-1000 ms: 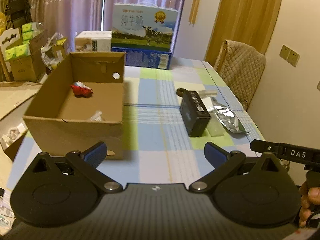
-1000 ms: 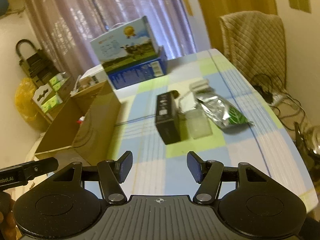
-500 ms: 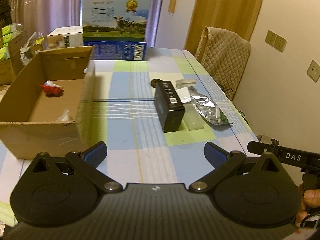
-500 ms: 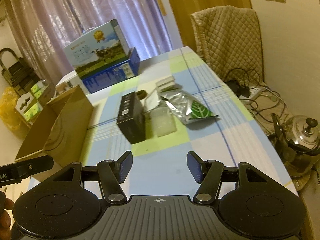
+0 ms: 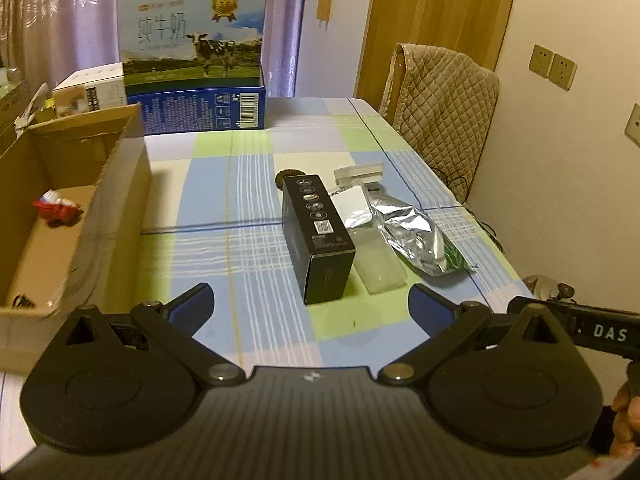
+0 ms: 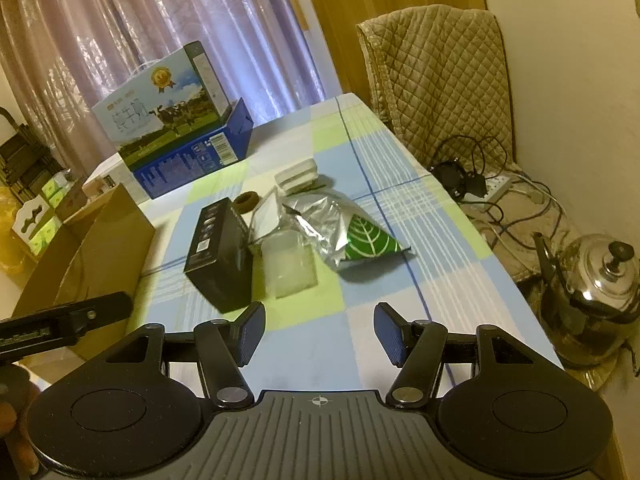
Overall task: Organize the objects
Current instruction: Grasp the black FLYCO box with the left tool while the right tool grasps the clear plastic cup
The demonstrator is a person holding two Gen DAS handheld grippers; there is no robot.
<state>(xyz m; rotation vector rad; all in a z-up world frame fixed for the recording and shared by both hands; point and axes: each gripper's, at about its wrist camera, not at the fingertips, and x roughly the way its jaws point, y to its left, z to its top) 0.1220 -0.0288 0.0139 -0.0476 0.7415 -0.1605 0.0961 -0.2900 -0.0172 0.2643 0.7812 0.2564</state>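
A black carton lies on the checked tablecloth with a clear plastic box, a white card, a silver foil pouch and a white bar beside it. An open cardboard box at the left holds a red toy. My left gripper hovers open just short of the black carton. My right gripper is open above the tablecloth, nearer than the pile.
A blue milk carton case and a small white box stand at the far end. A chair with a quilted cover is at the right. On the floor are a steel kettle and cables.
Both grippers swung right and closer to the pile; the cardboard box slid toward the left edge of the left wrist view. Both stay open and empty.
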